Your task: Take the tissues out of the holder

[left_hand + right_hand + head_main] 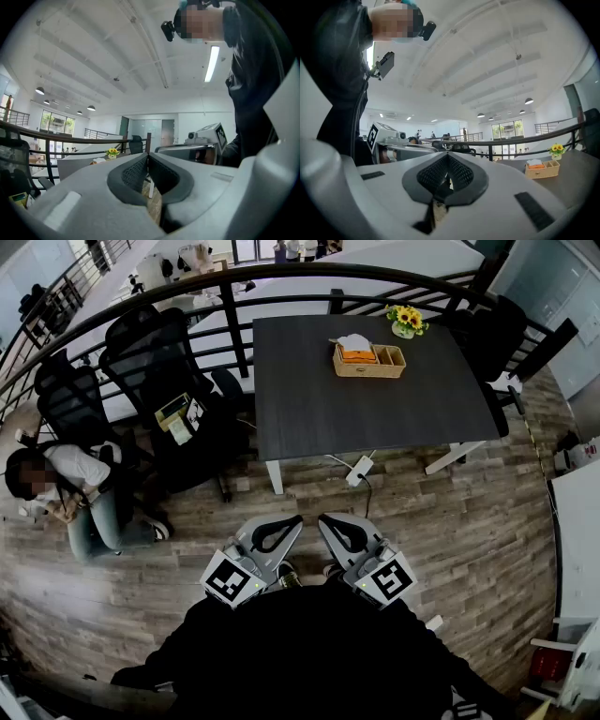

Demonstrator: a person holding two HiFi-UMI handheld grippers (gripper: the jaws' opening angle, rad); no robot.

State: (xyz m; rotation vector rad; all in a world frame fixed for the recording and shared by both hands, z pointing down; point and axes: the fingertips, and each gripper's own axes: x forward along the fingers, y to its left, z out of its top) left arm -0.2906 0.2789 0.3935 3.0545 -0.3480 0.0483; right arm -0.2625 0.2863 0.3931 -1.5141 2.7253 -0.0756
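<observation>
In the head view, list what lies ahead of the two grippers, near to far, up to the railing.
White power strip → dark table → wooden holder with the tissues → sunflowers → black railing.

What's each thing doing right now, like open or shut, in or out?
Left gripper: shut, empty.
Right gripper: shut, empty.
Holder: upright on the table.
Tissues: in the Holder, white one poking up.
Flowers: upright beside the Holder.
</observation>
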